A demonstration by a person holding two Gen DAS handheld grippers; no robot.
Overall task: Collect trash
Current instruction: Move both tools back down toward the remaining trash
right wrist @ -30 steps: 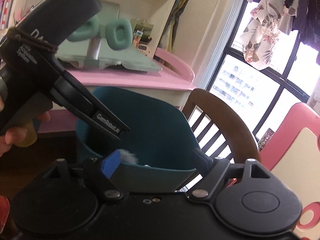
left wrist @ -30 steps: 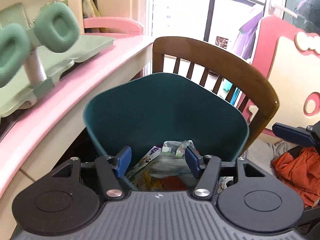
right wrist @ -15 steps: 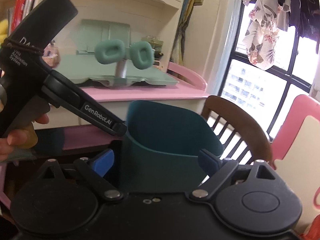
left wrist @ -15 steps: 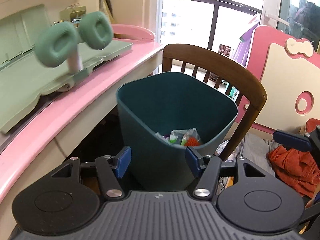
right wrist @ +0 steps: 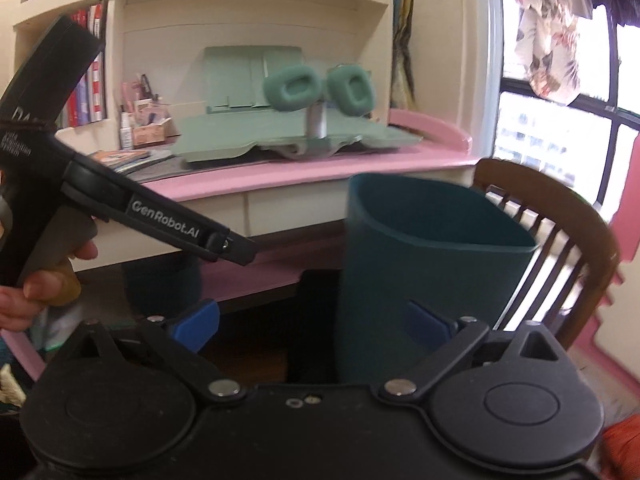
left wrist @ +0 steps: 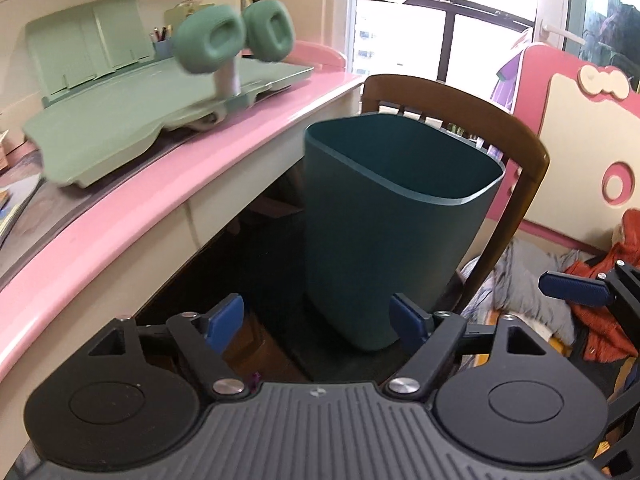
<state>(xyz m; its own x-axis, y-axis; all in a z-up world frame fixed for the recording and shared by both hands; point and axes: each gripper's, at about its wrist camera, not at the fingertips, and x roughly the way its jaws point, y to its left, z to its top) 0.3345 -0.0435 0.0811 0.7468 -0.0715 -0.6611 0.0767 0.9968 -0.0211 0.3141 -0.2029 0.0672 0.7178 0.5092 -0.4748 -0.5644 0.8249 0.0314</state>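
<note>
We have both grippers empty and raised before the teal bin (left wrist: 384, 236), which stands upright on the floor beyond our fingertips, beside the pink desk (left wrist: 160, 196) and in front of the wooden chair (left wrist: 500, 128). On the left gripper (left wrist: 318, 318) the blue pads sit wide apart with nothing between them; the bin's lower wall fills the gap ahead of them and reaches toward the right pad. The right gripper (right wrist: 308, 326) is likewise spread, its right finger crossing in front of the bin's near wall, its left finger clear of it. From this height we cannot see into the bin, so what it holds is hidden. We judge that we are between pieces: no trash is in either grasp, so the step in hand is finding the next item. None shows plainly ahead of either pair of fingers; the green headphones (left wrist: 232, 36) and tray (left wrist: 132, 120) on the desk look like belongings. The next move calls for sweeping the cameras over desk and floor, then bringing open fingers down around whatever scrap turns up.
</note>
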